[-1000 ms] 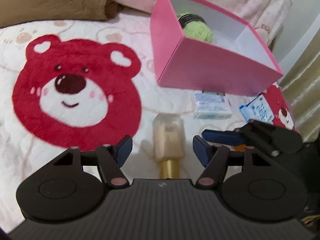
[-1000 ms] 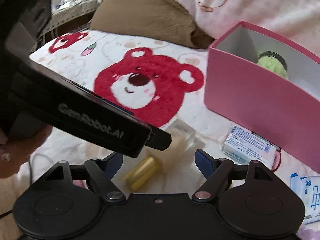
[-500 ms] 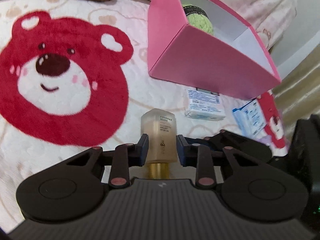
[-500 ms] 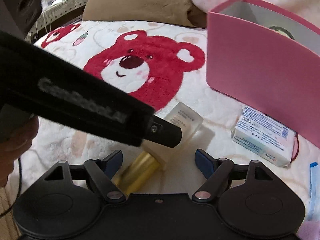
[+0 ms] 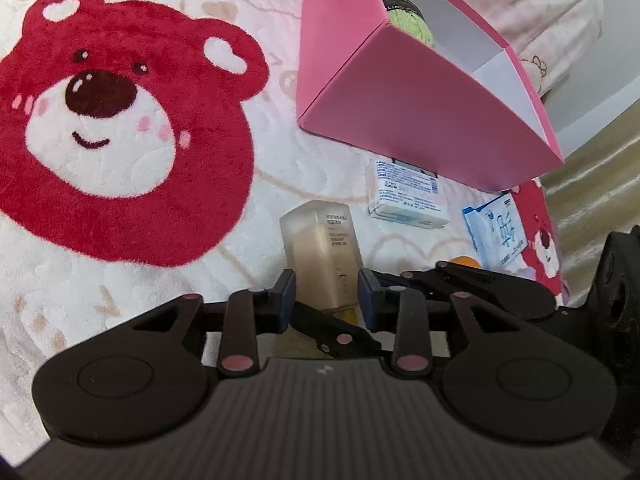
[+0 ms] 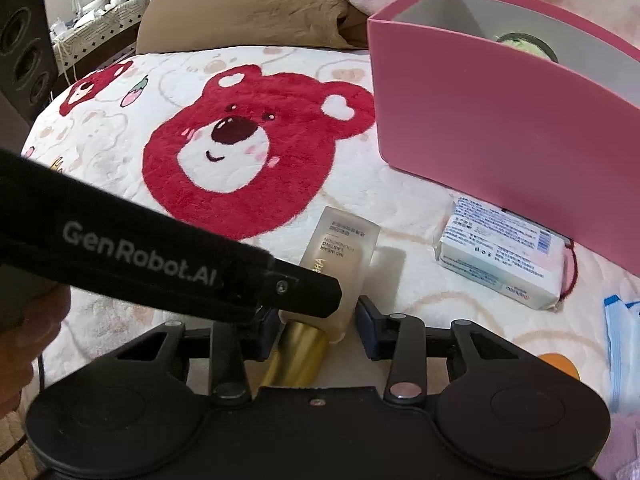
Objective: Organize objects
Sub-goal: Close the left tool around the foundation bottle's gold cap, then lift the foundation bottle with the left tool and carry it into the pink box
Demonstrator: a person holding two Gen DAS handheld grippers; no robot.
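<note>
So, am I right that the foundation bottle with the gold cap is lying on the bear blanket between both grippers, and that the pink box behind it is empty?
Not quite: the pink box is not empty. The left wrist view shows a green ball of yarn inside it. The rest holds: the foundation bottle lies on the bear blanket between the left gripper and the right gripper.

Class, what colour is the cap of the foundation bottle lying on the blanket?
Shiny gold. The cap shows best in the right wrist view.
</note>
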